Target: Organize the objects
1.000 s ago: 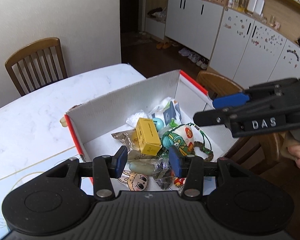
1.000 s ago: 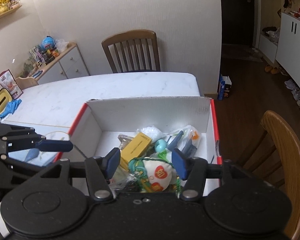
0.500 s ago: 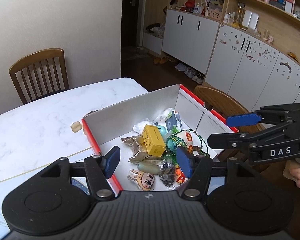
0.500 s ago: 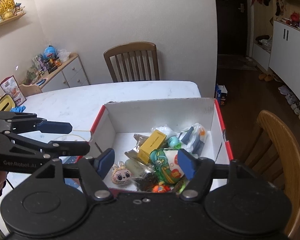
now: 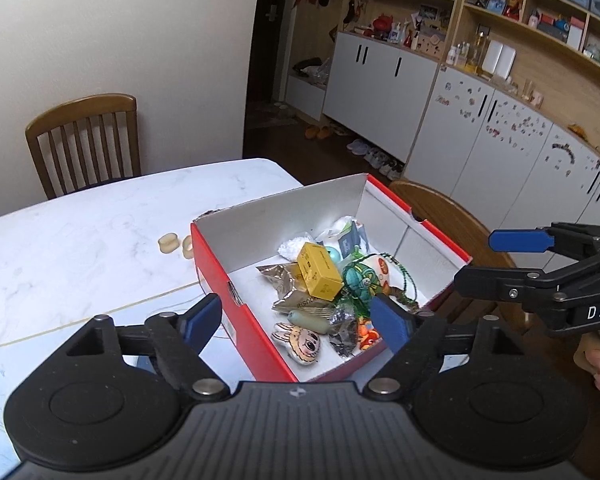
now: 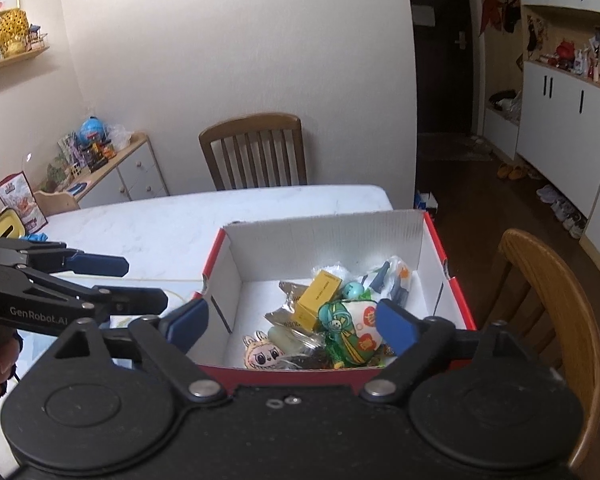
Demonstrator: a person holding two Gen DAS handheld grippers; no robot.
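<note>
While both grippers hang just short of the box (image 5: 236, 300), the left gripper (image 5: 296, 318) and the right gripper (image 6: 290, 322) have just been opening their jaws, and nothing sits between either pair. Inside the box, on the table (image 5: 80, 248), lies a loose heap: a yellow carton (image 5: 318, 272), a crinkly foil packet (image 5: 284, 280), a flat bunny charm (image 5: 296, 342) near the front wall and a soft green-and-white pouch (image 6: 350, 330). The carton looks light and stiff, best pinched across its narrow sides; the packet and pouch would likely slip or crumple. Only the left view shows two pale rings (image 5: 168, 243) outside the box's left wall; only the right view shows a sideboard (image 6: 116, 172) beyond the table.
</note>
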